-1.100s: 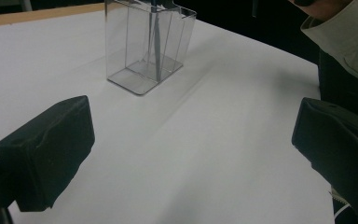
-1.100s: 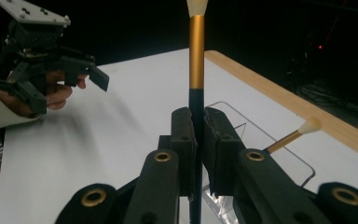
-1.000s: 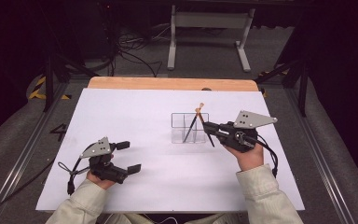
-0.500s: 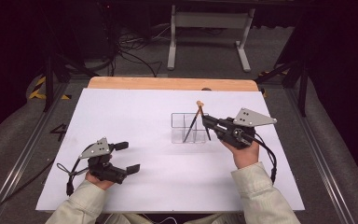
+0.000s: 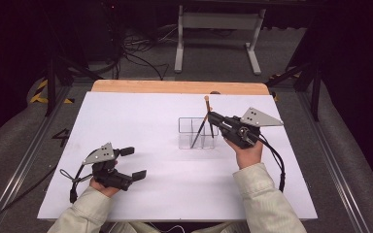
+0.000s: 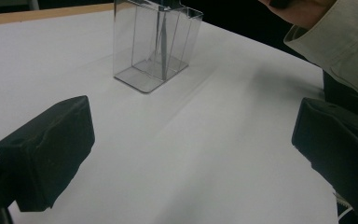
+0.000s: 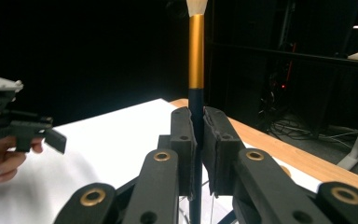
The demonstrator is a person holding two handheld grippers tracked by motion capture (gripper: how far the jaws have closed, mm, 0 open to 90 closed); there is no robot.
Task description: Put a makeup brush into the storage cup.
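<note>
A slim brush (image 5: 204, 120) with a dark shaft, gold ferrule (image 7: 196, 51) and pale tip leans in a clear divided holder (image 5: 196, 135) at mid-table. Its lower end rests inside the holder (image 6: 151, 51), where the dark shaft (image 6: 163, 44) shows through the wall. My right gripper (image 5: 213, 118) is shut on the shaft just above the holder, and its pads (image 7: 185, 140) clamp the shaft from both sides. My left gripper (image 5: 133, 162) rests near the table's front left, open and with nothing between its wide-apart black pads (image 6: 51, 149).
The white tabletop (image 5: 141, 116) ends at a wooden strip (image 5: 175, 87) at the far edge. Beyond it lie floor cables and a metal stand (image 5: 218, 22). A cable (image 5: 277, 165) trails from the right gripper past the sleeve (image 6: 340, 42).
The right gripper has shifted slightly with the brush, whose top now stands a little higher. The left gripper has not moved.
</note>
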